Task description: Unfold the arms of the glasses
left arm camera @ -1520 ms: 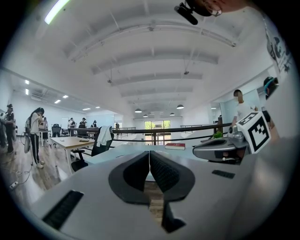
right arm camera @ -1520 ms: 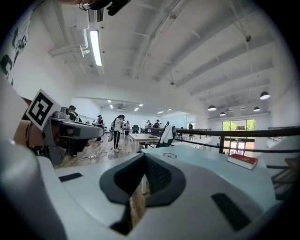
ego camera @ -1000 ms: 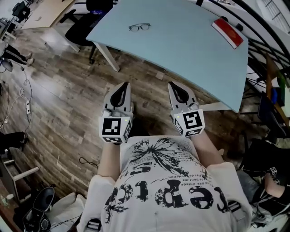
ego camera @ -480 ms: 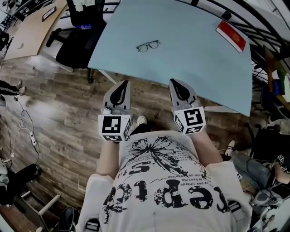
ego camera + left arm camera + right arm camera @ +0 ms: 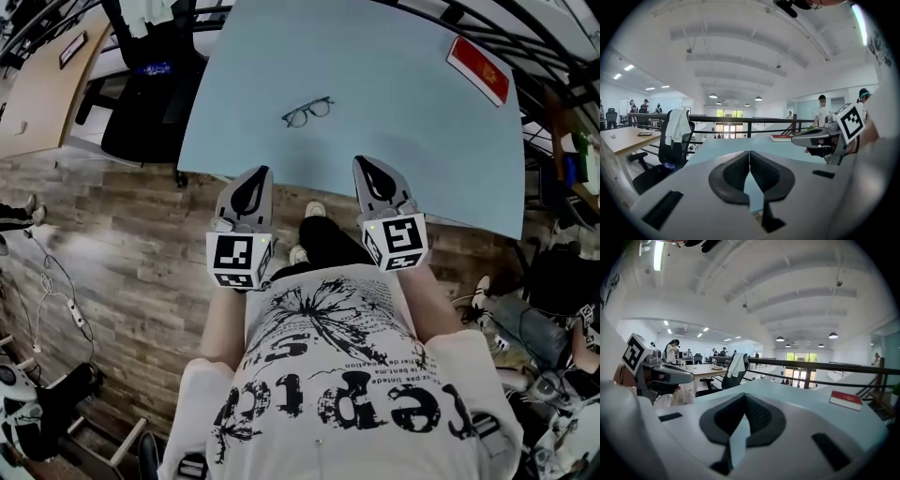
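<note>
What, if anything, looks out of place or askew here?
Nothing stands out. The glasses lie on the table, a red book at its far corner; the left tool and right tool are shut, empty.

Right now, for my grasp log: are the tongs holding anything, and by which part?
Nothing is held. Left tongs and right tongs are shut empty; the glasses lie untouched on the table.

On the table [image 5: 394, 141] lie the glasses [image 5: 307, 111], book [image 5: 478, 70] farther right.
</note>
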The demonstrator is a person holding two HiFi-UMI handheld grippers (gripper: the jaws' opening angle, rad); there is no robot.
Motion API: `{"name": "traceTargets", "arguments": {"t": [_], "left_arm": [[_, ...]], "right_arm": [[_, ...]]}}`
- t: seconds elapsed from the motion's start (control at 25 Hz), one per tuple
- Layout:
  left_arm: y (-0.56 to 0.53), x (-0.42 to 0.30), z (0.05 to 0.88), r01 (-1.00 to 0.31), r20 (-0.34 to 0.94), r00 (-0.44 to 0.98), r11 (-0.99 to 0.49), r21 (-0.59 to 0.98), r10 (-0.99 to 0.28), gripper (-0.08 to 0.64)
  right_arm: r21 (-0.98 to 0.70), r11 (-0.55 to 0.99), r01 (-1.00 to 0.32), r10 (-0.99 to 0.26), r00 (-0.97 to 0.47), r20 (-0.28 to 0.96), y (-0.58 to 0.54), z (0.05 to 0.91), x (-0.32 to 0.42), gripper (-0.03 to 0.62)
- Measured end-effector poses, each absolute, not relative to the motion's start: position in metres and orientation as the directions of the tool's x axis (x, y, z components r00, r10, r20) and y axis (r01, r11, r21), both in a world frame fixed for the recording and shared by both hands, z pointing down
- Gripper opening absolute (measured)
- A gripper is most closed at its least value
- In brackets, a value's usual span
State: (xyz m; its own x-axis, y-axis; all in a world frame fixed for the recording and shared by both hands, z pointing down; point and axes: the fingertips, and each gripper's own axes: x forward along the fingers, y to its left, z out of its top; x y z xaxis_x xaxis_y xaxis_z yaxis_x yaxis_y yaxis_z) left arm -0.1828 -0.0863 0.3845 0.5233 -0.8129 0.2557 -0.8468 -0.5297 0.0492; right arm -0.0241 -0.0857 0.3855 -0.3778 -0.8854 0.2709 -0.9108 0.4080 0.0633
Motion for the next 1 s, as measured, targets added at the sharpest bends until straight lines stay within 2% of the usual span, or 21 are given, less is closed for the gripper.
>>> {"name": "traceTargets", "arguments": {"t": [0.44, 0.64, 0.76, 1.0], "left_arm": [[-0.204, -0.159, 0.416, -0.845, 0.342, 0.516, -0.531, 0.054, -0.785, 0.020], [-0.246, -0.145, 0.450, -0.843, 0.427, 0.506, -0.535, 0.059, -0.750, 0.020], [-0.263, -0.138, 0.463, -0.842, 0.458, 0.500, -0.536, 0.058, -0.735, 0.020], [-0.284, -0.137, 0.484, -0.845, 0.492, 0.497, -0.527, 0.088, -0.715, 0.020]], "right_arm": [[0.040, 0.419, -0.907, -0.851, -0.377, 0.367, -0.216, 0.421, 0.004, 0.009], [0.036, 0.446, -0.895, -0.809, -0.385, 0.445, -0.261, 0.450, 0.016, 0.011], [0.037, 0.516, -0.856, -0.734, -0.419, 0.534, -0.281, 0.474, 0.018, 0.011], [0.068, 0.726, -0.684, -0.494, -0.450, 0.744, -0.300, 0.534, 0.010, 0.011]]}}
